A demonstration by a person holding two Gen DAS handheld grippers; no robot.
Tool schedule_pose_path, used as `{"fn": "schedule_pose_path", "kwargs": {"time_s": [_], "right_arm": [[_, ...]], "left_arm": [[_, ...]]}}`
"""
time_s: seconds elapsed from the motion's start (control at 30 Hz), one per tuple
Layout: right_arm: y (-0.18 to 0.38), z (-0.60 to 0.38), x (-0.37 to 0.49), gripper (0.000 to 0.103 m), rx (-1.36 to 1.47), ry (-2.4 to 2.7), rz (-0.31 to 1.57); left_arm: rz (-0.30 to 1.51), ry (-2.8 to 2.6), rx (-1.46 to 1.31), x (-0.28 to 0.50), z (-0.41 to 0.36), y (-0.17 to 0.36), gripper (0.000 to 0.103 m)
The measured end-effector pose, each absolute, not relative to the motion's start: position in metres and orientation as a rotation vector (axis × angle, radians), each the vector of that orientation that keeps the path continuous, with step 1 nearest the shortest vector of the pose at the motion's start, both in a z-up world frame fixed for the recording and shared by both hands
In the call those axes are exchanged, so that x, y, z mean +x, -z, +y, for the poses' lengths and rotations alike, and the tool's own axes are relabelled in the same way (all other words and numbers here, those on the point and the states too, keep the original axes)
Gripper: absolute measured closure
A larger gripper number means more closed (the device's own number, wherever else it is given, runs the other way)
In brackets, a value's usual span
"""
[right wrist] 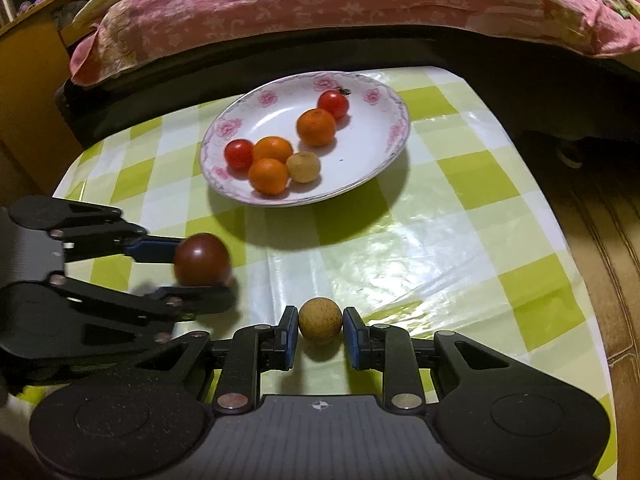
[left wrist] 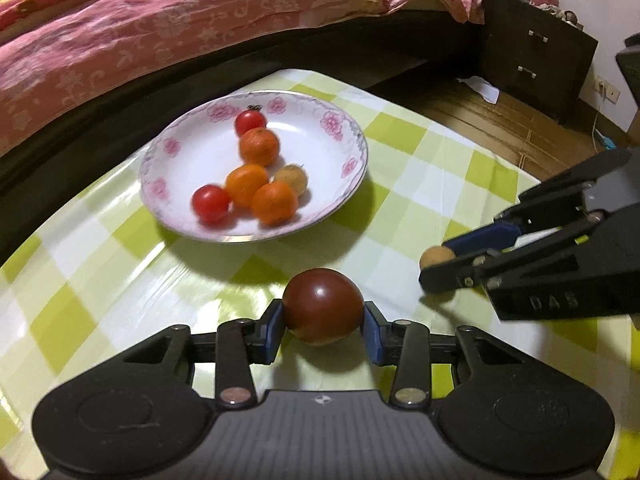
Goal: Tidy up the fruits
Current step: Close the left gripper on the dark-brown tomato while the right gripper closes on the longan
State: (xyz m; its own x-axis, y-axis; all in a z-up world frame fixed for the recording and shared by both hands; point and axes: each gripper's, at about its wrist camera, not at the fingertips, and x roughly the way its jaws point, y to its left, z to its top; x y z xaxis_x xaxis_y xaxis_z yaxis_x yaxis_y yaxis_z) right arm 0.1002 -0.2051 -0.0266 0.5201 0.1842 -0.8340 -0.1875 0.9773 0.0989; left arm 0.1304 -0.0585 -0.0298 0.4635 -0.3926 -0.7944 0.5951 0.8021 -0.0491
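- Between the near edge of the green-and-white checked table [left wrist: 400,184] and the white flower-rimmed plate [left wrist: 352,136], your left gripper [left wrist: 324,320] has its blue pads clenched on a dark red round tomato [left wrist: 322,304]; your right gripper [right wrist: 320,330] clasps a small tan round fruit [right wrist: 320,320].
- Carry each fruit over the plate's near rim and lower it into bare white space, likely the side away from the cluster of three small oranges [left wrist: 248,184], two red cherry tomatoes [left wrist: 211,203] and another tan fruit [left wrist: 291,179].
- Let go low, so nothing rolls or knocks the pile.
- Bring one gripper in at a time, since they sit near each other.
- Your right wrist view shows the table's right edge and the wooden floor beyond; your left wrist view alone shows a dark bedside cabinet [left wrist: 536,56].
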Motion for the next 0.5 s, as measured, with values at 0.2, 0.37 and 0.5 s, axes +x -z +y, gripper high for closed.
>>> {"fn": "schedule_pose_path", "kwargs": {"time_s": [0.2, 0.37, 0.5], "right_arm": [[0.032, -0.192, 0.097, 0.081, -0.072, -0.237, 0.992], [0.036, -0.190, 0.097, 0.080, -0.088, -0.244, 0.979], [0.035, -0.191, 0.095, 0.080, -0.080, -0.249, 0.969]], "left_arm": [[0.919, 0.602, 0.266, 0.112, -0.038, 0.033, 0.055], [0.908, 0.610, 0.284, 0.108, -0.034, 0.036, 0.055], [0.896, 0.608, 0.287, 0.106, -0.034, 0.037, 0.054]]}}
